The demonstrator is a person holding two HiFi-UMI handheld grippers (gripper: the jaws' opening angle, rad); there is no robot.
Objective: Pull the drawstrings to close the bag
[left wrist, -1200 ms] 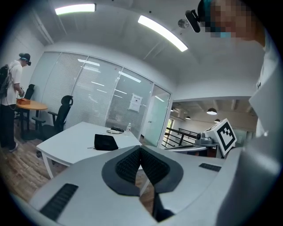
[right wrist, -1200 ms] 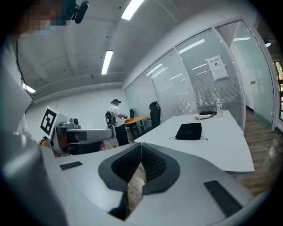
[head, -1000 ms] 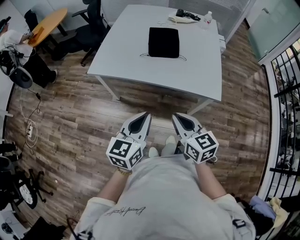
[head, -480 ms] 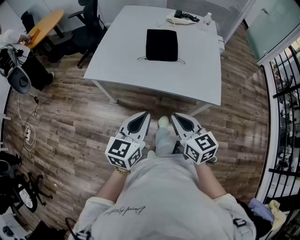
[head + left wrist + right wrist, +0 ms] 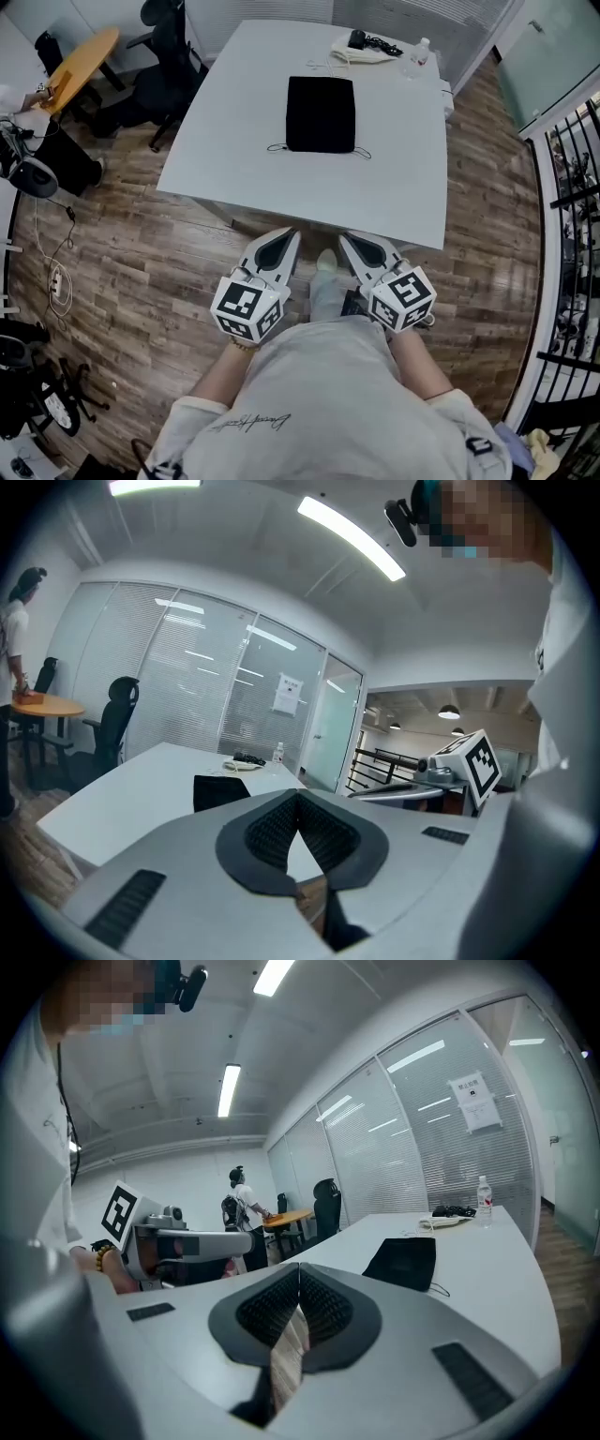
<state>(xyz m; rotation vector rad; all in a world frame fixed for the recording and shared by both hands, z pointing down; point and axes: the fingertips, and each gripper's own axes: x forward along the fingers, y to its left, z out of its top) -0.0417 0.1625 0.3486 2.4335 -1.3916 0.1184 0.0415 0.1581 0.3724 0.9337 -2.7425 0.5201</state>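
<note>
A black drawstring bag (image 5: pixel 321 114) lies flat on the white table (image 5: pixel 234 141), its thin cords (image 5: pixel 277 147) trailing out at both near corners. It also shows in the left gripper view as the bag (image 5: pixel 220 790) and in the right gripper view as the bag (image 5: pixel 405 1262). My left gripper (image 5: pixel 290 233) and right gripper (image 5: pixel 344 237) hang side by side in front of my body, short of the table's near edge, both shut and empty. Their tips meet with nothing between them: left gripper (image 5: pixel 298 797), right gripper (image 5: pixel 299 1271).
At the table's far end lie a white cloth with black items (image 5: pixel 367 44) and a water bottle (image 5: pixel 419 54). Office chairs (image 5: pixel 167 47) and a round wooden table (image 5: pixel 80 58) stand at the left, where a person (image 5: pixel 246 1208) is. Black railing (image 5: pixel 572 187) runs along the right.
The table and bag have drawn nearer and lower in the head view as I step forward. Both grippers stay shut in the same place before my body.
</note>
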